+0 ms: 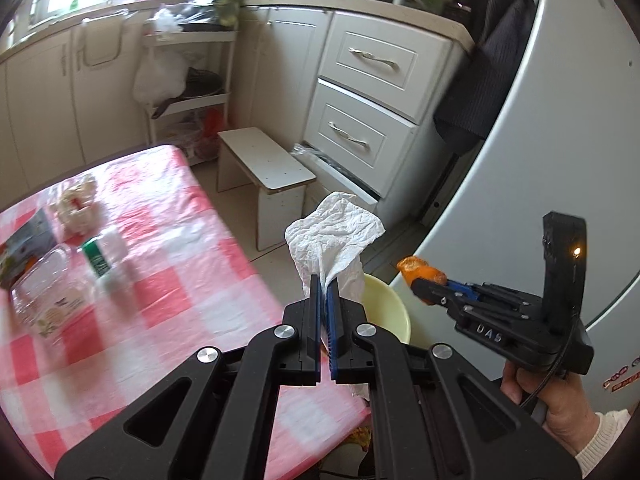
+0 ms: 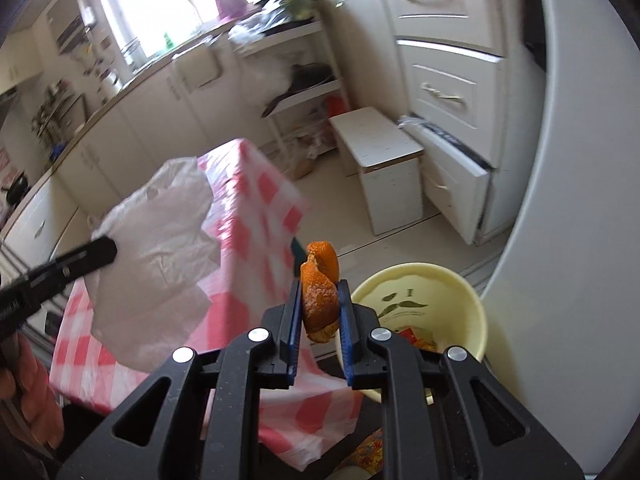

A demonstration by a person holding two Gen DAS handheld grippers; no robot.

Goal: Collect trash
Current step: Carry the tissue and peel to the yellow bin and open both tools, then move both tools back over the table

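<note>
White tissue (image 1: 332, 236) pinched in left gripper (image 1: 323, 284), orange peel (image 2: 320, 292) in right gripper (image 2: 320, 300); transport step. Next: release both over bin (image 2: 476, 308).

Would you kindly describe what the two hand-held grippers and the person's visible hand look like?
Both are matte black plastic linkages with round silver pivot bolts and blue ribbed finger pads. The left hand-held gripper shows them close up. The right hand-held gripper bears raised lettering, seemingly "DA9", a curved black upright with a small lit light, and a black cable. The bare hand wears a cream knit cuff.
</note>
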